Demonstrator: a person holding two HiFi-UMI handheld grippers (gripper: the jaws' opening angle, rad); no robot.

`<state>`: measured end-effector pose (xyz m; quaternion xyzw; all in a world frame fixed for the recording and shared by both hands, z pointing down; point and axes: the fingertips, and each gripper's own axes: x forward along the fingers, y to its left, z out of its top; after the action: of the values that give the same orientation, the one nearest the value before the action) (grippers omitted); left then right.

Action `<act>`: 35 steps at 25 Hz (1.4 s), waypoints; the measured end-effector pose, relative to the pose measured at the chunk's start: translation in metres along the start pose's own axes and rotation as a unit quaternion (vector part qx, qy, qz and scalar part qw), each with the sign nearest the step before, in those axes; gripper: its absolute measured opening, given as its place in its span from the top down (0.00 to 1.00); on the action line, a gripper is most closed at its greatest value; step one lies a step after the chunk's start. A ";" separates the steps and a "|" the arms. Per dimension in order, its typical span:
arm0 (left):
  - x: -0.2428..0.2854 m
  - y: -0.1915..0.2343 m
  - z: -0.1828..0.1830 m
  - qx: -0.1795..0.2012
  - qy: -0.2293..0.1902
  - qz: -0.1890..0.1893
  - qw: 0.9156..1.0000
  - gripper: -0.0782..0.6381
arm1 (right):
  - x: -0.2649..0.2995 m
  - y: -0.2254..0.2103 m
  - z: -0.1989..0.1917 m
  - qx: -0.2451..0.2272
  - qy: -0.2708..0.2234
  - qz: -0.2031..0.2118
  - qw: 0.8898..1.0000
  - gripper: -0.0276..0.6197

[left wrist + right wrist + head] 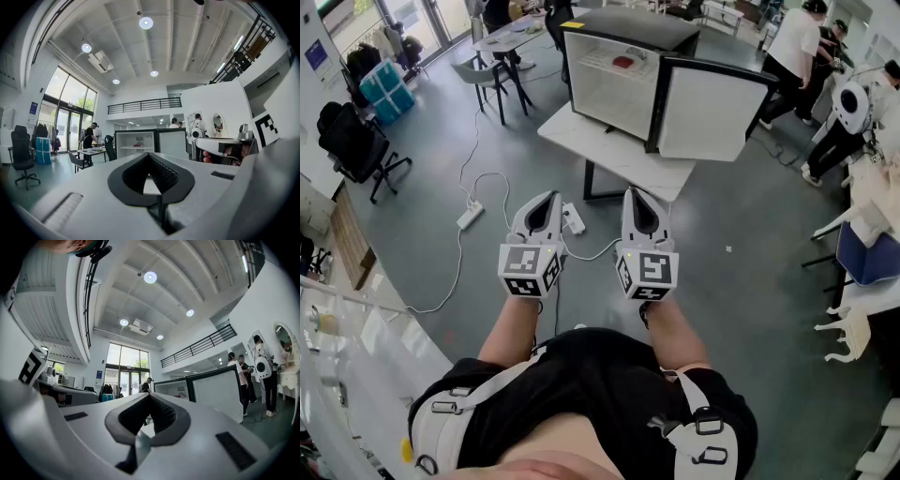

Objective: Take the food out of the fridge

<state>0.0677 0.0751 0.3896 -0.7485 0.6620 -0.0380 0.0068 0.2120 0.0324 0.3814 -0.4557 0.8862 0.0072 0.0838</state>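
Note:
A small fridge [614,80] stands on a white table [619,155] ahead, its door [708,108] swung open to the right. A red piece of food [622,62] lies on the fridge's upper shelf; in the left gripper view the food [136,145] shows far off inside the fridge [140,143]. My left gripper [546,199] and right gripper [639,194] are held side by side over the floor, well short of the table. Both are shut with nothing in them. The right gripper view shows the open door [215,392] beyond the meeting tips of the right gripper [150,395].
A power strip [470,217] and white cables [478,178] lie on the floor left of the table. A chair [487,75] and another table [520,33] stand at the back left, an office chair [356,145] at the far left. People [792,56] stand at the right.

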 end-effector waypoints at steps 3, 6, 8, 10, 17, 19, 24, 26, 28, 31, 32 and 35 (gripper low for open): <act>-0.005 0.005 0.000 -0.004 -0.002 0.004 1.000 0.89 | 0.000 0.007 -0.001 0.000 0.003 0.004 1.000 0.95; -0.008 0.007 -0.001 -0.003 0.001 0.004 1.000 0.89 | -0.001 0.011 -0.003 0.002 0.002 0.004 1.000 0.95; -0.011 0.008 0.002 0.000 -0.003 0.004 1.000 0.89 | -0.001 0.013 -0.002 0.011 -0.008 0.000 1.000 0.95; -0.012 0.011 0.006 0.002 -0.009 0.003 1.000 0.89 | 0.000 0.013 0.000 0.019 -0.019 -0.004 1.000 0.95; -0.013 0.033 0.006 0.000 -0.015 -0.004 1.000 0.89 | 0.015 0.026 -0.008 0.035 -0.016 -0.022 0.999 0.95; -0.015 0.044 0.003 -0.001 -0.015 -0.005 1.000 0.89 | 0.020 0.035 -0.011 0.031 -0.015 -0.025 0.999 0.95; -0.019 0.069 -0.004 0.017 -0.016 -0.010 1.000 0.89 | 0.033 0.059 -0.020 0.025 -0.016 -0.034 0.999 0.95; -0.020 0.080 -0.007 0.011 -0.014 -0.014 1.000 0.89 | 0.038 0.069 -0.025 0.017 -0.012 -0.036 0.999 0.95; -0.018 0.090 -0.011 0.006 -0.009 -0.016 1.000 0.89 | 0.044 0.077 -0.031 0.009 -0.004 -0.036 0.999 0.95; -0.011 0.100 -0.014 0.004 -0.004 -0.021 1.000 0.89 | 0.056 0.080 -0.038 0.009 0.005 -0.040 0.999 0.95; -0.009 0.104 -0.016 0.004 -0.003 -0.023 1.000 0.89 | 0.060 0.080 -0.041 0.010 0.008 -0.042 0.999 0.95; 0.001 0.115 -0.020 0.003 0.000 -0.024 1.000 0.89 | 0.075 0.081 -0.049 0.012 0.013 -0.043 0.999 0.95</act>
<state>-0.0471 0.0611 0.4032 -0.7644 0.6434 -0.0398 0.0080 0.0969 0.0153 0.4134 -0.4926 0.8667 -0.0131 0.0779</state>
